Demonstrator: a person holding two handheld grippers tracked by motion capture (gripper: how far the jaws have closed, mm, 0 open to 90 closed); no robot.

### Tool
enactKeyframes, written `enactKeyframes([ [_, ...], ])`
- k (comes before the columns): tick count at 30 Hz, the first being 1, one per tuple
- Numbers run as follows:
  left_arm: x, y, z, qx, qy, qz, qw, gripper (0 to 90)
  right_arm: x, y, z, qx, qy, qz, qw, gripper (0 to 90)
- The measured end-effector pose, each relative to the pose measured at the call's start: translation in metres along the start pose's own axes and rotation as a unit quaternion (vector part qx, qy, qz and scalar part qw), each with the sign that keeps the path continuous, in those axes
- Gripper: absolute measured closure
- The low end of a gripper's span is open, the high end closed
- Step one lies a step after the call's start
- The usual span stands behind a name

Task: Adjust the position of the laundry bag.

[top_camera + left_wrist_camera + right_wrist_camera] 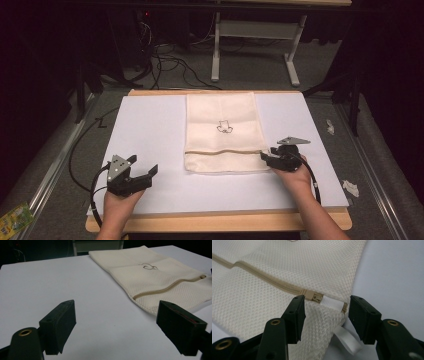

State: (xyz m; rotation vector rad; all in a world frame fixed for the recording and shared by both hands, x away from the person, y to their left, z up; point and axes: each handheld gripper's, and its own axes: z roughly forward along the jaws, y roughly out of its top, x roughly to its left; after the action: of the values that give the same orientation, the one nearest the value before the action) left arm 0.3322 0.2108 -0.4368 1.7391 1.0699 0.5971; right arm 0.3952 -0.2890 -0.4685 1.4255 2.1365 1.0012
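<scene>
Zipper work looks to be the step: my right gripper [325,312] stands open astride the zip pull [315,297] at the right end of the mesh bag [222,131], gripping nothing yet. Next I judge I must close squarely on that small pull, while my left gripper [141,169] waits wide open and empty on the white sheet [145,130] beside the bag

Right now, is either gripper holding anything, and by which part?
Nothing is held. The right gripper is open, jaws straddling the zipper pull at the mesh laundry bag's corner. The left gripper is open over bare table.

Two forearms reach in; left hand-held gripper [145,167] jaws wide apart, right hand-held gripper [266,154] jaws parted.
</scene>
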Motion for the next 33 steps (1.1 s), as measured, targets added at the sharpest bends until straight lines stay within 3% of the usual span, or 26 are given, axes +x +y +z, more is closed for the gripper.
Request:
enactKeyframes([
  [4, 0.0, -0.001, 0.001, 0.002, -0.005, -0.013, 0.9999, 16.4, 0.004, -0.003, 0.003, 0.018, -0.001, -0.01, 0.9998, 47.5],
  [8, -0.004, 0.0, 0.007, 0.009, -0.01, 0.0, 0.9999, 16.4, 0.004, -0.005, 0.005, 0.027, -0.027, -0.017, 0.9991, 65.9],
  [9, -0.004, 0.0, 0.007, 0.009, -0.01, 0.0, 0.9999, 16.4, 0.004, -0.005, 0.005, 0.027, -0.027, -0.017, 0.9991, 65.9],
  [10, -0.004, 0.0, 0.009, 0.012, -0.013, 0.0, 0.9998, 16.4, 0.001, -0.005, 0.004, 0.027, -0.025, -0.015, 0.9992, 78.7],
  [12, -0.004, 0.0, 0.012, 0.015, -0.018, 0.001, 0.9997, 16.4, -0.003, -0.006, 0.002, 0.025, -0.006, -0.007, 0.9997, 88.0],
  [15, -0.005, 0.0, 0.014, 0.017, -0.022, 0.006, 0.9996, 16.4, -0.001, -0.007, -0.002, 0.028, 0.001, -0.018, 0.9994, 89.0],
  [21, -0.008, 0.002, 0.016, 0.014, -0.037, -0.005, 0.9992, 18.5, 0.006, -0.015, -0.014, 0.035, 0.012, -0.037, 0.9986, 89.3],
  [26, -0.018, 0.001, 0.022, 0.027, -0.049, 0.001, 0.9984, 18.5, 0.011, -0.029, -0.033, 0.04, 0.023, -0.054, 0.9975, 89.2],
  [28, -0.024, 0.0, 0.025, 0.035, -0.056, 0.01, 0.9978, 18.9, 0.012, -0.033, -0.04, 0.04, 0.028, -0.052, 0.9974, 89.2],
  [30, -0.036, -0.002, 0.032, 0.053, -0.062, 0.042, 0.9958, 18.9, 0.013, -0.038, -0.046, 0.038, 0.033, -0.06, 0.9969, 89.2],
  [31, -0.036, -0.002, 0.032, 0.053, -0.062, 0.042, 0.9958, 18.9, 0.013, -0.038, -0.046, 0.038, 0.033, -0.06, 0.9969, 89.2],
  [32, -0.044, -0.003, 0.036, 0.06, -0.063, 0.065, 0.9941, 18.9, 0.015, -0.044, -0.053, 0.041, 0.04, -0.063, 0.9963, 89.2],
  [33, -0.045, -0.003, 0.038, 0.063, -0.065, 0.069, 0.9935, 18.9, 0.016, -0.047, -0.056, 0.043, 0.043, -0.067, 0.9958, 89.2],
])
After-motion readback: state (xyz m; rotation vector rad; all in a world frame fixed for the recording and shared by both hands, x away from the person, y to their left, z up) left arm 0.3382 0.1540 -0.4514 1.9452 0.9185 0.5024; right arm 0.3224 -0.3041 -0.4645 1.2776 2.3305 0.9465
